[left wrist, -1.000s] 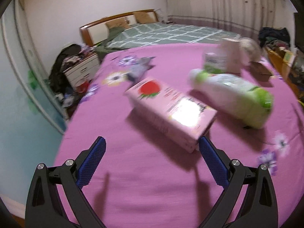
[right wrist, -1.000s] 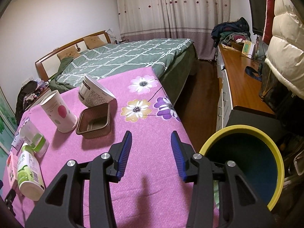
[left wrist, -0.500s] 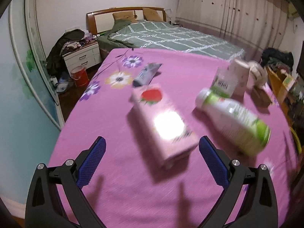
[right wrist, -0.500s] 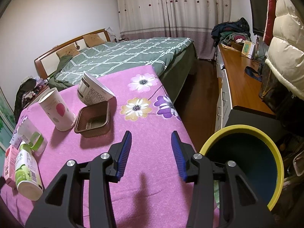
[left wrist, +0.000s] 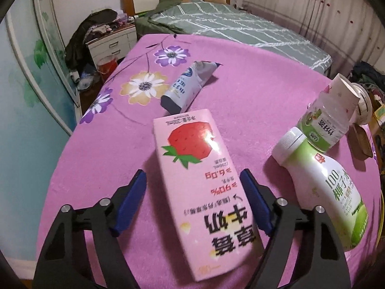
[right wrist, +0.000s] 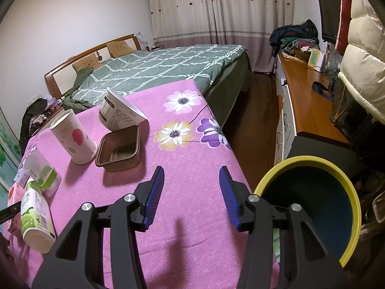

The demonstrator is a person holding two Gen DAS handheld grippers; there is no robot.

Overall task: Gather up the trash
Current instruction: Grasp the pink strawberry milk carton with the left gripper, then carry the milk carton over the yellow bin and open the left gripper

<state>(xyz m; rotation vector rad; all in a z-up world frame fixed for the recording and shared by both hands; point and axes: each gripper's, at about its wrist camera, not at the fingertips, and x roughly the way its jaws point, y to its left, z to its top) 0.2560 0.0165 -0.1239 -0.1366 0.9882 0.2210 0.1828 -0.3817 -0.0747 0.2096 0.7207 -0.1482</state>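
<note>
Between my left gripper's [left wrist: 193,192] blue pads lies the pink strawberry milk carton [left wrist: 204,183], flat on the purple flowered cloth [left wrist: 252,96], its long axis running from about 11 o'clock down to 5 o'clock in the left wrist view. My left jaws have just been closing and stand roughly half open; the right pad looks to be at the carton's edge, while the left pad is clear of it with cloth showing between, so I do not have hold of it yet.

To close well, I judge I should shift a touch toward 3 o'clock so the carton sits centred, line the pads up with its long sides, and squeeze across the narrow width near its middle. Too firm a squeeze could buckle a thin carton.

At 3 o'clock lies the green-and-white bottle [left wrist: 322,187], with a small green-labelled jar [left wrist: 324,125] touching it at 1 o'clock; I should lift straight up to avoid knocking either. A crumpled blue-white pouch [left wrist: 187,86] sits at 12 o'clock, apart from the carton.

My right gripper [right wrist: 191,192] hangs over bare cloth, jaws partly open and holding nothing. The yellow-rimmed bin [right wrist: 310,161] waits at its 3 o'clock, beyond the cloth's edge.
</note>
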